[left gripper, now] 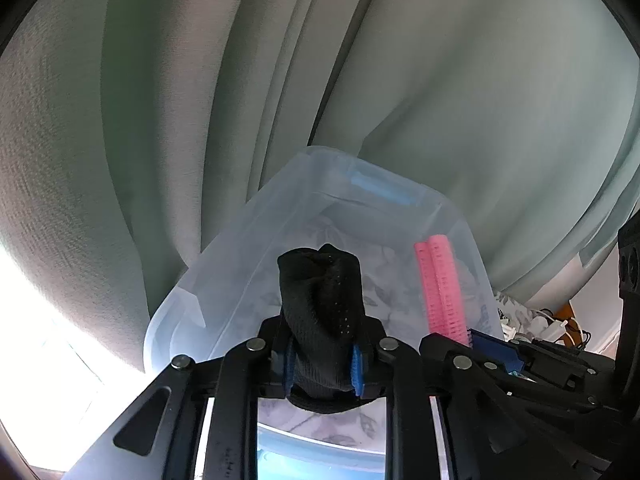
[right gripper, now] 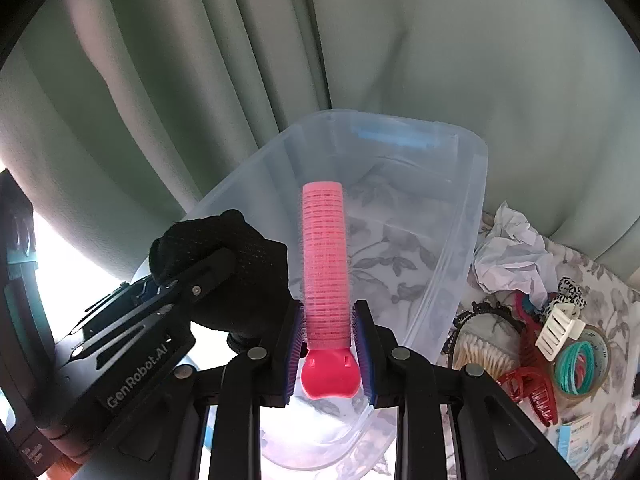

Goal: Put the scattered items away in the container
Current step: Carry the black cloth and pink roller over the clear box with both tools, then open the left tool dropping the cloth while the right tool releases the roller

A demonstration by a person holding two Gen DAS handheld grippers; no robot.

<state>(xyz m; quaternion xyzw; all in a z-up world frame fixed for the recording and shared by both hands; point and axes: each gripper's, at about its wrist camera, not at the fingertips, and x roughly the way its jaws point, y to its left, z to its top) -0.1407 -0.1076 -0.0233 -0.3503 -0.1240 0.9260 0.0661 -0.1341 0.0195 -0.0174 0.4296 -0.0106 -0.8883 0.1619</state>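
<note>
The clear box (right gripper: 448, 216) is seen empty; only the flowered cloth shows through its bottom. Above it, a black sock (left gripper: 324, 312) is gripped by the left tongs (left gripper: 323, 364) and a pink roller (right gripper: 325, 264) by the right tongs (right gripper: 331, 354). The sock's lower end is hidden.

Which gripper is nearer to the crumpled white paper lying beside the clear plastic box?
Right. The right gripper, holding the pink hair roller, is over the box, next to the paper. The left gripper, holding black cloth, is farther away on the other side.
</note>
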